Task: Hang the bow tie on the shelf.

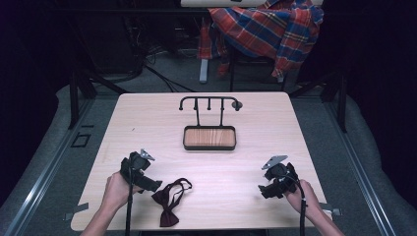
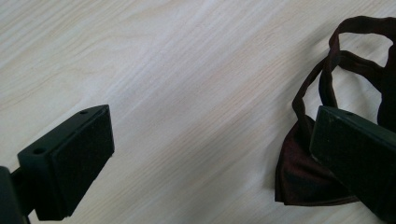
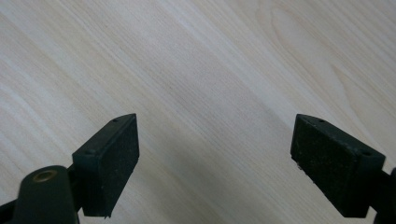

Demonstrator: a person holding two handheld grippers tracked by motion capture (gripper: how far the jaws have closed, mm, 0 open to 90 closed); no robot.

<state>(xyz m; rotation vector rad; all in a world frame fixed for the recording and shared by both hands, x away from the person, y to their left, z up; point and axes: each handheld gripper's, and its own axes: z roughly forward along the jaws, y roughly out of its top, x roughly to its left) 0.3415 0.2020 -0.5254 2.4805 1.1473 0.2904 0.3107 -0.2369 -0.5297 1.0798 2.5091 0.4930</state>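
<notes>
Dark red bow tie [image 1: 169, 201] near front edge of table [image 1: 147, 113], left of centre. Left gripper [image 1: 156, 186] just beside it, jaws wide, holding nothing. Right gripper [image 1: 263, 189] likewise wide, empty. Soft, light, likely limp: pinch at centre knot.

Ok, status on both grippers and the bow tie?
Left gripper open, bow tie beside one jaw, not gripped. Right gripper open over bare table. Rack far off, nothing blocking.
</notes>
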